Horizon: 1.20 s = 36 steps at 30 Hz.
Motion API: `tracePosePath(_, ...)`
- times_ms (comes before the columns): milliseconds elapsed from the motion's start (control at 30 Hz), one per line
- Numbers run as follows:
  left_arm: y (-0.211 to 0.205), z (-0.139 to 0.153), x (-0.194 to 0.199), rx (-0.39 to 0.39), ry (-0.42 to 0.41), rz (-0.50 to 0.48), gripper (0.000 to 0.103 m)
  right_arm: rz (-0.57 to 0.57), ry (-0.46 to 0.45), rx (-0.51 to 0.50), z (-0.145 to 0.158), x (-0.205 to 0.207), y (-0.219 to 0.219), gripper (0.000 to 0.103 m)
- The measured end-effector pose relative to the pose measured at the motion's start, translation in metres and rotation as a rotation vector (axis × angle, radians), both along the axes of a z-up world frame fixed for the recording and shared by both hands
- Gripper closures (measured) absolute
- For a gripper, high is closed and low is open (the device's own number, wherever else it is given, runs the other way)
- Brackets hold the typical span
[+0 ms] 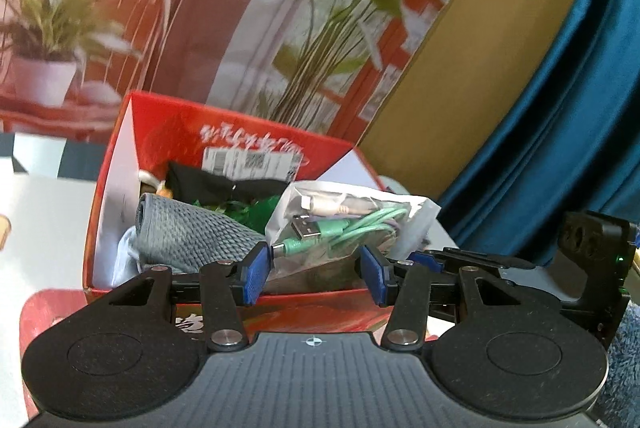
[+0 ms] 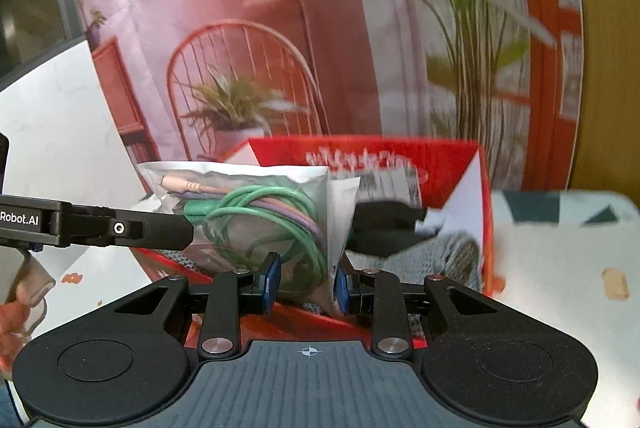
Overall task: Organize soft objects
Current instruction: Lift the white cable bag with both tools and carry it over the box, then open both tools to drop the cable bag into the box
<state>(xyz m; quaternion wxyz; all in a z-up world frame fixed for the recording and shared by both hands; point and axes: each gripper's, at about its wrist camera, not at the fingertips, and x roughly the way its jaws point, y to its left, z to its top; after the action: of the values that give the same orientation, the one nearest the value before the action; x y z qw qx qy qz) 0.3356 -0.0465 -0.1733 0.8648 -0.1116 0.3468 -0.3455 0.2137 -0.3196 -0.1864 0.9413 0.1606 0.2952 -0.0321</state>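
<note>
A clear plastic bag of green and purple cables [image 1: 344, 224] [image 2: 264, 216] hangs over the open red box [image 1: 240, 132] [image 2: 486, 228]. My left gripper [image 1: 316, 274] has its blue pads either side of the bag's lower part, and its jaws stand fairly wide. My right gripper [image 2: 306, 284] is closed on the bag's lower edge. The box holds a grey knitted cloth [image 1: 188, 236] [image 2: 444, 260], a black cloth [image 1: 208, 184] [image 2: 384, 228] and something green [image 1: 256, 208].
The box stands on a white table [image 2: 560, 268] in front of a printed backdrop of a chair and plants [image 1: 80, 28]. A blue curtain [image 1: 560, 108] hangs at the right. A blue fuzzy cloth [image 1: 624, 368] lies at the left view's right edge.
</note>
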Motion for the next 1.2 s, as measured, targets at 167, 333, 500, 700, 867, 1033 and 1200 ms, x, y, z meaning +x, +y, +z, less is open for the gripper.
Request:
tracePosePath(167, 0.002, -0.015, 0.020, 0.020, 0.065, 0.020, 0.051, -0.018, 0.051, 0.091, -0.017, 0.015, -0.007, 0.077)
tracePosePath(333, -0.001, -0.017, 0.028, 0.046, 0.065, 0.018, 0.052, -0.045, 0.084, 0.145, -0.026, 0.028, -0.013, 0.077)
tracePosePath(500, -0.001, -0.016, 0.030, 0.062, 0.051, 0.026, 0.048, -0.082, 0.123, 0.183, -0.030, 0.040, -0.017, 0.077)
tracePosePath(700, 0.001, -0.012, 0.025, 0.061, 0.031, 0.058, 0.038, -0.118, 0.175, 0.185, -0.033, 0.050, -0.015, 0.075)
tracePosePath(867, 0.001, -0.004, 0.020, 0.091, -0.011, 0.085, 0.033, -0.113, 0.228, 0.194, -0.039, 0.056, -0.016, 0.075)
tracePosePath(1033, 0.000, 0.009, 0.012, 0.139, -0.070, 0.120, 0.011, -0.132, 0.248, 0.182, -0.037, 0.056, -0.013, 0.076)
tracePosePath(1200, 0.000, 0.022, 0.001, 0.220, -0.142, 0.158, 0.002, -0.157, 0.208, 0.106, -0.021, 0.045, -0.005, 0.062)
